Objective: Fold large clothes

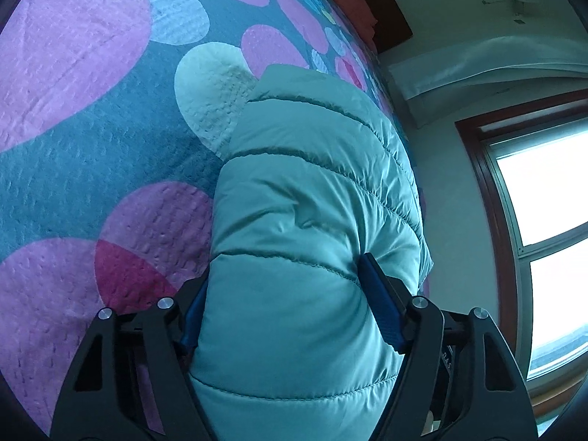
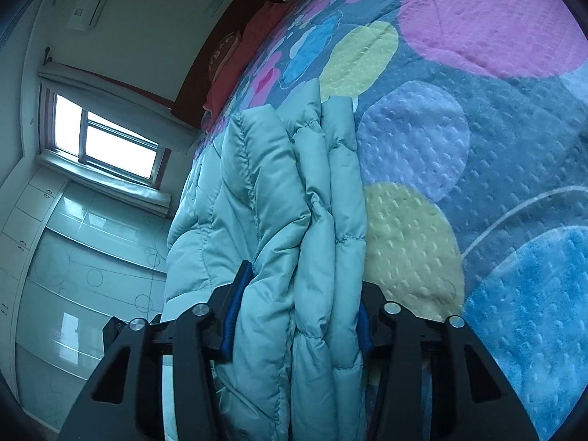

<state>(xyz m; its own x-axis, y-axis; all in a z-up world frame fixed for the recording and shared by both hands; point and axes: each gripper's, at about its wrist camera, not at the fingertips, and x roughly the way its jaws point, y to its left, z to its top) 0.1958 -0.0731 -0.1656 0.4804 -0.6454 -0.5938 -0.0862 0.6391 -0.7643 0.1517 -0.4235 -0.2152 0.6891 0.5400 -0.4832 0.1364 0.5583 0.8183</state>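
Note:
A light teal quilted puffer jacket [image 1: 312, 191] lies on a bed with a teal bedspread [image 1: 92, 169] printed with pink, white and purple ovals. My left gripper [image 1: 286, 305] is shut on a thick folded part of the jacket, its blue pads [image 1: 380, 301] pressed into both sides. In the right wrist view the same jacket [image 2: 286, 198] shows several bunched layers. My right gripper [image 2: 294, 316] is shut on these layers, its blue pads [image 2: 237, 308] on either side.
The bed's edge runs beside the jacket toward a window [image 1: 544, 228] with a brown frame. A red pillow [image 2: 253, 33] lies at the head of the bed by a dark headboard. A glossy wardrobe [image 2: 84, 268] stands beyond the bed's edge.

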